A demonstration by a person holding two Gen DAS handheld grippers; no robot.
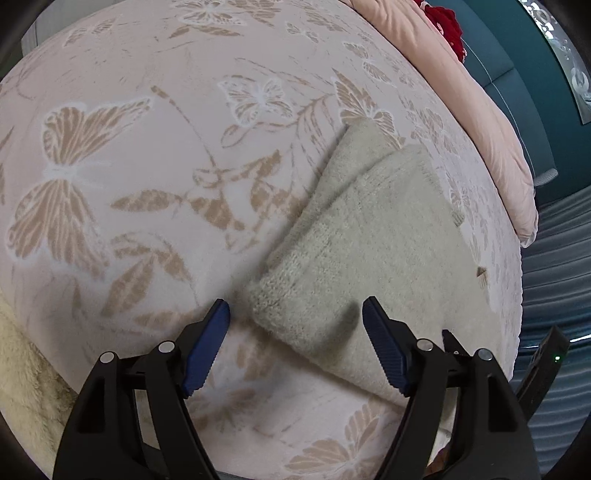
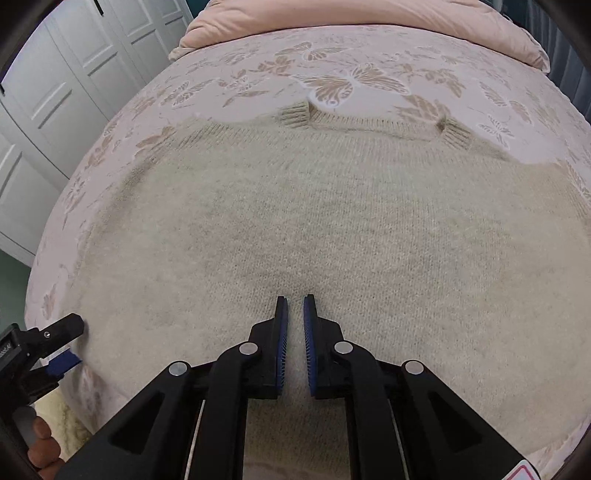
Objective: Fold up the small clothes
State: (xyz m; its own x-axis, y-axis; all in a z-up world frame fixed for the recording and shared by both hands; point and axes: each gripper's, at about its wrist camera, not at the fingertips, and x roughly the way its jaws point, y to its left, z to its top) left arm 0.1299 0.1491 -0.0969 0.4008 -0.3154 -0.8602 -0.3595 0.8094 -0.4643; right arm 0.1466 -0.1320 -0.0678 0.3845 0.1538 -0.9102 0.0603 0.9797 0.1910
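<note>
A cream knitted sweater (image 2: 314,221) lies flat on the butterfly-print bedspread (image 2: 240,74), with two ribbed cuffs (image 2: 295,114) resting at its far edge. My right gripper (image 2: 295,298) hovers over the sweater's middle, shut, its blue pads nearly touching with nothing pinched between them. In the left wrist view the sweater (image 1: 369,240) is on the right, its folded corner pointing toward me. My left gripper (image 1: 295,309) is open wide over that corner, and the pads are not pressing on the knit. The left gripper (image 2: 64,345) also shows at the sweater's left edge, held by a hand (image 2: 40,435).
A pink duvet (image 2: 369,22) lies along the far side of the bed. White wardrobe doors (image 2: 55,92) stand to the left. A red item (image 1: 447,26) and a teal wall (image 1: 517,55) are at the upper right. A cream fleece (image 1: 22,369) hangs at the bed's near edge.
</note>
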